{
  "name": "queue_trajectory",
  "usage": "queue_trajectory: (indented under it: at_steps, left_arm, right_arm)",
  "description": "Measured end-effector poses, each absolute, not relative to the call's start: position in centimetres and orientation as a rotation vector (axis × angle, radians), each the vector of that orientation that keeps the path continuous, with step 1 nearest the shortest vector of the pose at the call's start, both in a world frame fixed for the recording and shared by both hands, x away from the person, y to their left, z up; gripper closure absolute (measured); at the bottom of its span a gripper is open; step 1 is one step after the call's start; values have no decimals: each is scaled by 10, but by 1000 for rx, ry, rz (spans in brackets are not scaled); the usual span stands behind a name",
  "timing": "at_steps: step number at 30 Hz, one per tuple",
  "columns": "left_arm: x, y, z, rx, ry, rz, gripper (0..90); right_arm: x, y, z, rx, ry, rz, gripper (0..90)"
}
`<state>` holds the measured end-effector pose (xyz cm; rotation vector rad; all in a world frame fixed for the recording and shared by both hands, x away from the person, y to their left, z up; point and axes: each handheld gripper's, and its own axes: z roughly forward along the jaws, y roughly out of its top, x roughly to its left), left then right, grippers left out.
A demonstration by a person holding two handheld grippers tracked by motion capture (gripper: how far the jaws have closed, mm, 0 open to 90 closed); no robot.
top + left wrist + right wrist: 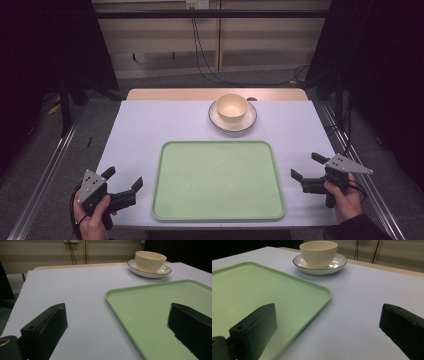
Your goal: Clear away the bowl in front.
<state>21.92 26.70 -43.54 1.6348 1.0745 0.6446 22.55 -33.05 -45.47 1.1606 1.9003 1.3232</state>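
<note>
I hold my left gripper (122, 181) at the near left corner of the pale lilac table top (150, 125), jaws spread wide and gripping nothing. My right gripper (306, 167) sits at the near right, just beside the tray, jaws likewise spread and empty.

Between them lies the flat mint-green plastic tray with rounded corners (217, 216), bare. Beyond its far edge, well apart from both my grippers, a cream ceramic bowl (232, 106) stands upright in a white saucer with a thin dark rim (216, 116), close to the table's far edge.

I judge the work ahead is bringing bowl and saucer onto the tray. The risks I see:

- The bowl is smooth and round-walled; a pinch on its lip with hard black jaws may slip or tip it.
- Lifting the saucer alone by its shallow rim lets the loose bowl slide off.
- Pushing either piece away from me may send it over the far edge.
- The tray's raised rim may catch the saucer if I drag it low, jolting the bowl.
- Reaching with both grippers at once may make them collide over the tray.
</note>
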Motion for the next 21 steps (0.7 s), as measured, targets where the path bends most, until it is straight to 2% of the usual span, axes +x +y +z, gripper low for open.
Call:
queue_trajectory:
  at_steps: [21]
  left_arm:
    - [224,246,-430,1672,1031,618,29]
  right_arm:
    - [226,-329,-456,1160,1930,1329,9]
